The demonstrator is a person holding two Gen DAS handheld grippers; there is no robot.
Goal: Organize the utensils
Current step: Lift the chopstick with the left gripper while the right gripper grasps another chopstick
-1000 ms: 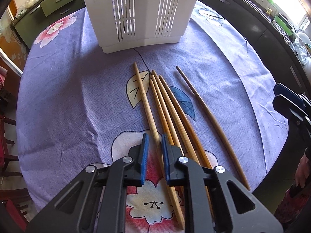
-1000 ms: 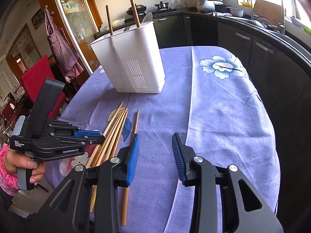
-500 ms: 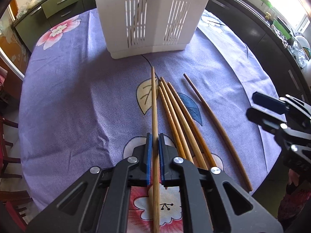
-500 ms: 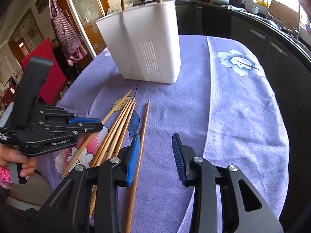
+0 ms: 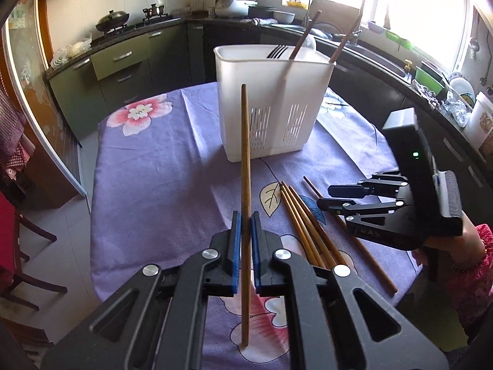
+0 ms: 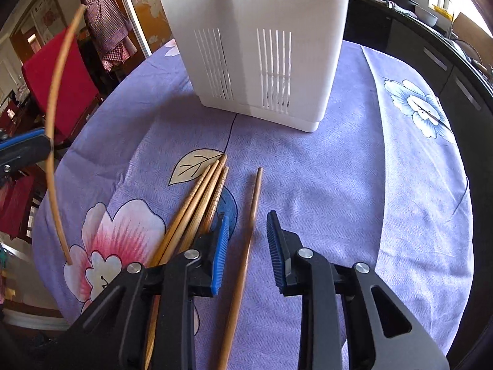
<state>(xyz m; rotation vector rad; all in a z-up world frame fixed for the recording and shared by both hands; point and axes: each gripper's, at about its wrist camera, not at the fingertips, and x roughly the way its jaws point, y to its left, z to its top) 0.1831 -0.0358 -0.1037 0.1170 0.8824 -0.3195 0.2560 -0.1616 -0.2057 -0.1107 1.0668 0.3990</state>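
1. The left gripper (image 5: 245, 237) was clamped on one wooden chopstick (image 5: 245, 166), blue pads pressed tight against its sides. The stick stood nearly upright, its lower tip just above or touching the purple floral tablecloth (image 5: 148, 191); which, I could not tell.
2. Beyond it stood the white utensil holder (image 5: 271, 104) on the cloth, with two dark chopsticks (image 5: 303, 35) and a fork's tines rising out of its top.
3. To the right of the held stick, a bundle of chopsticks (image 5: 305, 225) lay flat on the cloth, touching one another along their length.
4. Just beside the bundle, slightly apart, lay a single chopstick (image 6: 249, 234), pointing toward the holder.
5. The right gripper (image 6: 248, 246) hung low over that single chopstick, its jaws closing, with the stick running between them; the blue pads (image 6: 219, 252) had not yet touched it.
6. A hand in a pink sleeve (image 5: 456, 246) held that gripper at the table's right edge.
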